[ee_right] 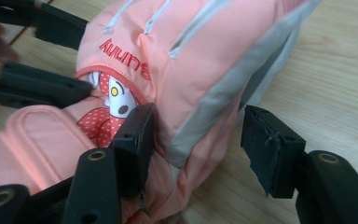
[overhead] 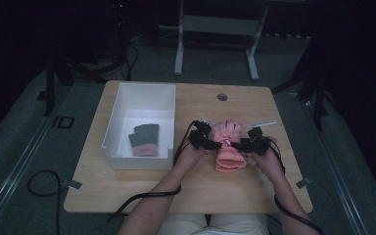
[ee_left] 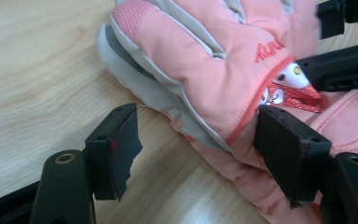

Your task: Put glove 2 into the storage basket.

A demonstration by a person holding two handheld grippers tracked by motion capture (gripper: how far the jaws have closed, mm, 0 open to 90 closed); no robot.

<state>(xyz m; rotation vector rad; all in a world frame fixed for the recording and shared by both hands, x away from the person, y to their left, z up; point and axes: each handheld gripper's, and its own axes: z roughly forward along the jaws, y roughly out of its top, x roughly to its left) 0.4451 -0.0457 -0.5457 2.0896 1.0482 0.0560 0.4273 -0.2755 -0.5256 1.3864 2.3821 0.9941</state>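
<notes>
Fingers of both grippers stand parted around a padded pink glove (overhead: 227, 147) lying flat on the wooden table (overhead: 127, 191), gripping nothing. Left gripper (ee_left: 200, 149) straddles one grey-trimmed edge, right gripper (ee_right: 200, 149) the opposite edge. Quilted fabric, smooth and puffy, bears red embroidery. Both hands reach in low from the glove's sides.

The high view was dim, its surroundings almost black, with the table (overhead: 127, 191) alone softly lit. Both gripper views were bright, evenly lit and slightly soft up close.
</notes>
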